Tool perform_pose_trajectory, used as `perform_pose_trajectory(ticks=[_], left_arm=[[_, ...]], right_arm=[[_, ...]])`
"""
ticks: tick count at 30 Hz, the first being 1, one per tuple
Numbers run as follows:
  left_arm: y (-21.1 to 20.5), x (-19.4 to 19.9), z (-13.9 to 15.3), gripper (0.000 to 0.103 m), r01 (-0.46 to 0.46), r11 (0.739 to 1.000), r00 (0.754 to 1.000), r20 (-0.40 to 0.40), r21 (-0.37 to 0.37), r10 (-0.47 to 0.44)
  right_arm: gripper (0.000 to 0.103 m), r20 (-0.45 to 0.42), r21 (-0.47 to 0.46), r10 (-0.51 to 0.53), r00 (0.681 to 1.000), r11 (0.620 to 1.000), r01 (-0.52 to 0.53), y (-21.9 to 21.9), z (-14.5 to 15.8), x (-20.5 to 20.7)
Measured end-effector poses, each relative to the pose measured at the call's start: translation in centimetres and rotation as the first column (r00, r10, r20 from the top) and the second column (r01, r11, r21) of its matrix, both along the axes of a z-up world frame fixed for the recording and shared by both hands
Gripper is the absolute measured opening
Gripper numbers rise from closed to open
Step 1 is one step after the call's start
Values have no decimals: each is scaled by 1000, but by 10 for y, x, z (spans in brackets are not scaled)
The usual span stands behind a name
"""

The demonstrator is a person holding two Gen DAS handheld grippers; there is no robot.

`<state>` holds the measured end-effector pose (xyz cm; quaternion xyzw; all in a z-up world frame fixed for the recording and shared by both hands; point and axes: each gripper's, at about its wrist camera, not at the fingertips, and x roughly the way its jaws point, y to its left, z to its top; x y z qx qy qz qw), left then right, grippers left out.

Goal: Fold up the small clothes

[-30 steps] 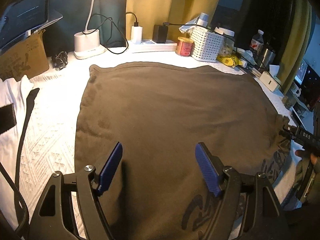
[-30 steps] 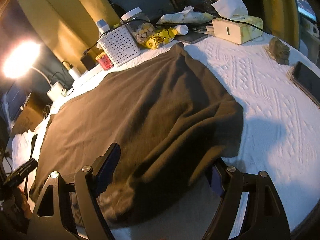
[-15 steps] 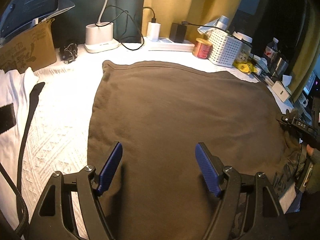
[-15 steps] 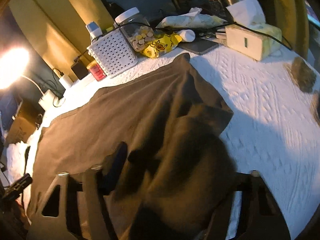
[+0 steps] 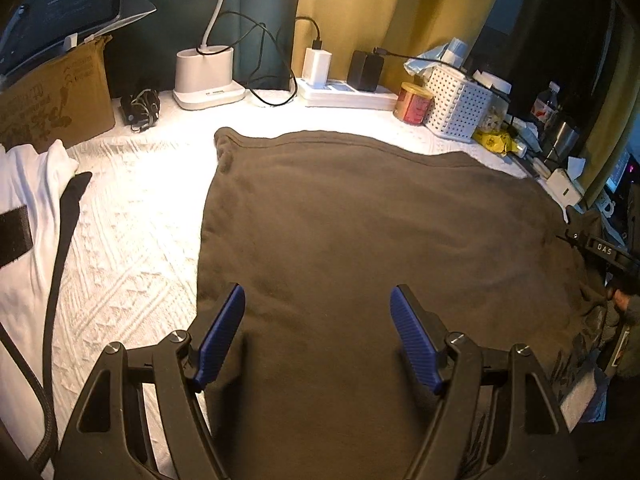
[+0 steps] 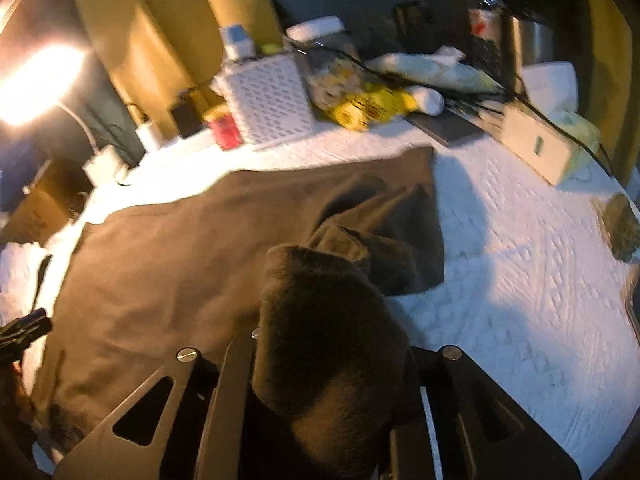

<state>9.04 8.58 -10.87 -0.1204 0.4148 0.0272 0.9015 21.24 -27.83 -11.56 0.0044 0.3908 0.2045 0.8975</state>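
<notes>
In the left wrist view, the left gripper (image 5: 316,332) hangs low over the brown garment (image 5: 360,240), its two blue pads (image 5: 222,332) spread wide and nothing between them. The cloth passes under both fingers and fills the frame from six o'clock up past the centre; whether the fingertips touch it cannot be told. The gripper points along the cloth toward twelve o'clock, level and square to the garment's far hem.

In the right wrist view, the right gripper (image 6: 328,360) is clenched on a bunched fold of the same brown garment, which rises as a dark hump between the black finger arms and hides the pads. From that hump the cloth falls away toward eleven o'clock, where it lies flat, and toward one o'clock, where a loose flap is rumpled on the white textured cover (image 6: 520,280). This view is blurred.

In the left wrist view the right gripper shows as a black tool at three o'clock, at the garment's edge. At nine o'clock lies a white cloth (image 5: 28,208) with a black cable (image 5: 60,240) across it. Farther off, from ten to two o'clock, stand a cardboard box (image 5: 52,96), a white lamp base (image 5: 206,76), a power strip (image 5: 344,94), a red tin (image 5: 412,103) and a white perforated basket (image 5: 460,106).
</notes>
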Motion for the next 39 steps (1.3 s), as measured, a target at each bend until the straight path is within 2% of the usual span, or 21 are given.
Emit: perform_pose_trajectory(ticks=[5,12,20,23,30,32,34,39], left_arm=[[7,-2,6,75,6,1000,999,34,-13,-5],[19,-13,8,75,-11,999,998,65,-34,13],[40,-28,7,75,-40,998,996,82,-53,45],[47,-31,6,75,-60,998,996,68,-34,62],[68,-47,3,75,-89,995,993,76,-54,93],[71,-50,2,75,-93,994,992,76,-59,98],[75,-54,1,75,-98,993,992,74,-61,102],[81,-62,0,75,-108,992,991,74,-64,112]], right_arm=[[16,50,-19,102,994,995,-101,42,23,-16],[16,69,-27,234,970,972,-233,99,36,-36],[16,38,-61,364,931,930,-361,165,26,-57],[16,23,-76,389,921,919,-387,183,19,-62],[16,-55,-112,428,902,895,-431,215,4,-70],[16,-88,-133,452,888,878,-460,226,-3,-75],[16,-122,-134,503,856,846,-516,240,-8,-84],[16,-99,-177,569,816,797,-577,262,-4,-115]])
